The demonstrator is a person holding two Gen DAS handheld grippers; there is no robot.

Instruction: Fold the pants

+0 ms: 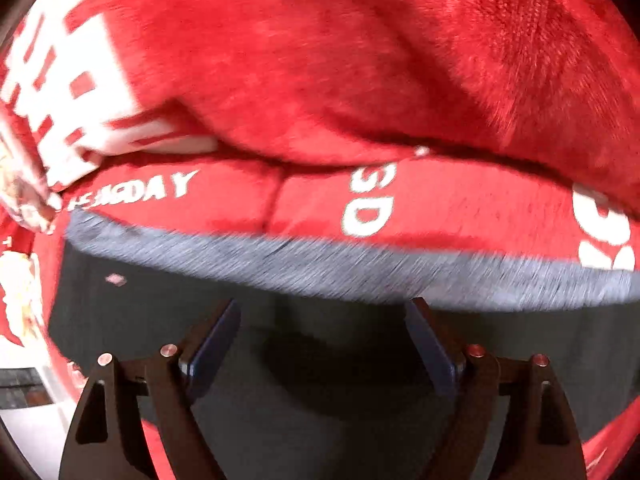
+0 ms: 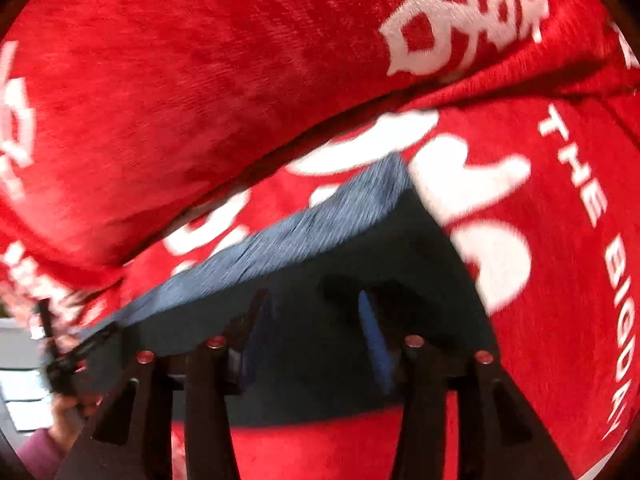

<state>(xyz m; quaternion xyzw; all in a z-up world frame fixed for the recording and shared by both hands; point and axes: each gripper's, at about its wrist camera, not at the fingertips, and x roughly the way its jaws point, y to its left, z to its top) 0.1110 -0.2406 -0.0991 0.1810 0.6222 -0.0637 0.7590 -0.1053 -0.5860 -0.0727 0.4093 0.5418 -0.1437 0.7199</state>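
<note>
Dark navy pants (image 1: 320, 392) lie flat on a red blanket, with a lighter blue-grey ribbed waistband (image 1: 328, 268) along their far edge. My left gripper (image 1: 322, 312) hovers just above the dark cloth with its jaws wide apart and nothing between them. In the right wrist view the same pants (image 2: 320, 360) show a corner of the waistband (image 2: 288, 240) at upper right. My right gripper (image 2: 312, 304) stands partly open over the dark cloth, blurred, its blue pads apart and not pressing on any fabric.
A red fleece blanket (image 1: 320, 60) with white lettering covers the surface and bunches into a thick fold beyond the pants (image 2: 180, 100). At the lower left of the right wrist view, a hand (image 2: 68, 412) holds the other gripper. Pale floor (image 1: 36, 432) shows at far left.
</note>
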